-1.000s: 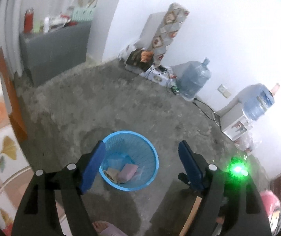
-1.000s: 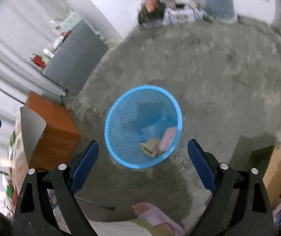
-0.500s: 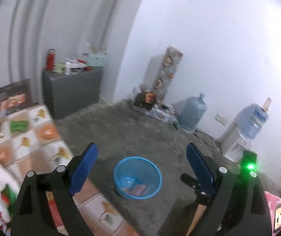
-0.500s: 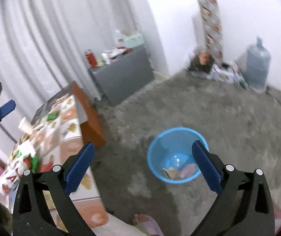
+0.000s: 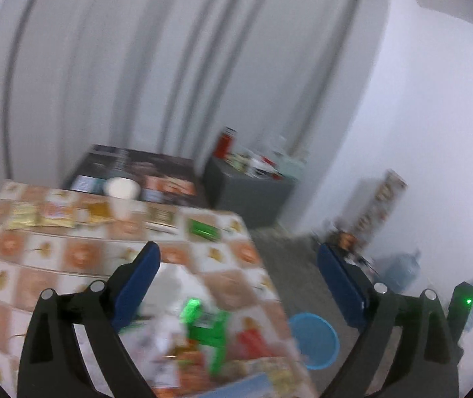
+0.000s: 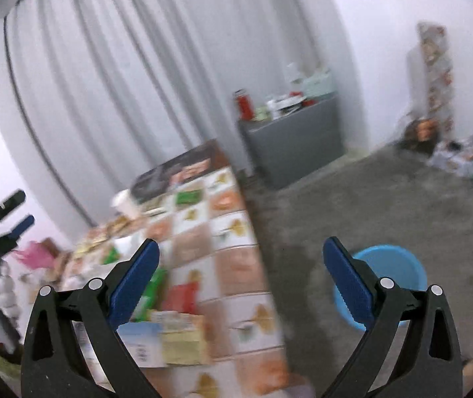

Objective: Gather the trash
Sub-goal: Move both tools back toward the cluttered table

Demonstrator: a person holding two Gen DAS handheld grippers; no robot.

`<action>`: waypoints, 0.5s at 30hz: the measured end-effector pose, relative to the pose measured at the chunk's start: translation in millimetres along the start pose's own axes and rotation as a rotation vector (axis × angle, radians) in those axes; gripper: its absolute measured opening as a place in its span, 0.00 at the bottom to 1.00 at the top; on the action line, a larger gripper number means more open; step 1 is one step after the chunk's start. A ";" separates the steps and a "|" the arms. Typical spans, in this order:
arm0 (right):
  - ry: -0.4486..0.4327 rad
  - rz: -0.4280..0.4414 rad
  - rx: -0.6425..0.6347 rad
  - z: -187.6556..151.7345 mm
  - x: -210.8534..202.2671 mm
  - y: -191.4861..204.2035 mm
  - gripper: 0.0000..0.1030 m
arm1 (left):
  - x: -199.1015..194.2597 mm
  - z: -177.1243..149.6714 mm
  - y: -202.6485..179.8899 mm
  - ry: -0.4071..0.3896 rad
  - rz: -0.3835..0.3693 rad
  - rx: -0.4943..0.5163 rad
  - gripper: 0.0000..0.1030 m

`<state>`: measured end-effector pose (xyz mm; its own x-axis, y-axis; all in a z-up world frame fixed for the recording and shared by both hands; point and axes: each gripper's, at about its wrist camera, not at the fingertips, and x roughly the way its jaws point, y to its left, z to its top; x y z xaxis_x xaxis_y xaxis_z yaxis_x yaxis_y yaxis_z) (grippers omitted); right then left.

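Observation:
Both views are blurred. A blue mesh trash basket point(image 5: 314, 340) stands on the floor right of the table; it also shows in the right wrist view point(image 6: 388, 265). The table point(image 5: 70, 255) has a patterned cloth and carries wrappers, a green packet point(image 5: 208, 330), a white paper cup point(image 5: 122, 195) and small boxes point(image 6: 163, 338). My left gripper point(image 5: 238, 280) is open and empty above the table's near right part. My right gripper point(image 6: 241, 275) is open and empty over the table's right edge point(image 6: 256, 265).
A grey cabinet point(image 6: 296, 139) with bottles stands by the curtain. Water jugs point(image 5: 400, 272) and clutter sit along the white wall. The other gripper point(image 6: 1, 222) shows at the far left. The concrete floor point(image 6: 385, 205) lies right of the table.
Both grippers have swung up and left, away from the basket and toward the table. The basket has slid to the lower right of both views. Both stay open.

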<state>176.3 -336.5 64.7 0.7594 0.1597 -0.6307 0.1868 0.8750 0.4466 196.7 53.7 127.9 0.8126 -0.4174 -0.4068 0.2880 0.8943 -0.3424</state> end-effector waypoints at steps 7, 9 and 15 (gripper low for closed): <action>0.111 0.161 0.016 8.9 31.4 38.9 0.92 | -18.8 -18.9 49.9 0.051 0.069 -0.009 0.91; 0.139 0.187 0.029 8.9 39.0 46.3 0.92 | -13.4 -28.1 49.9 0.086 0.056 0.018 0.91; 0.210 0.227 0.069 5.5 57.4 57.1 0.92 | 33.8 -40.2 28.2 0.207 0.012 0.153 0.91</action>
<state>234.0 -279.9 57.6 0.6427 0.4448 -0.6238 0.0746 0.7740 0.6288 211.9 58.4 70.5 0.6999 -0.4170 -0.5799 0.3657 0.9066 -0.2106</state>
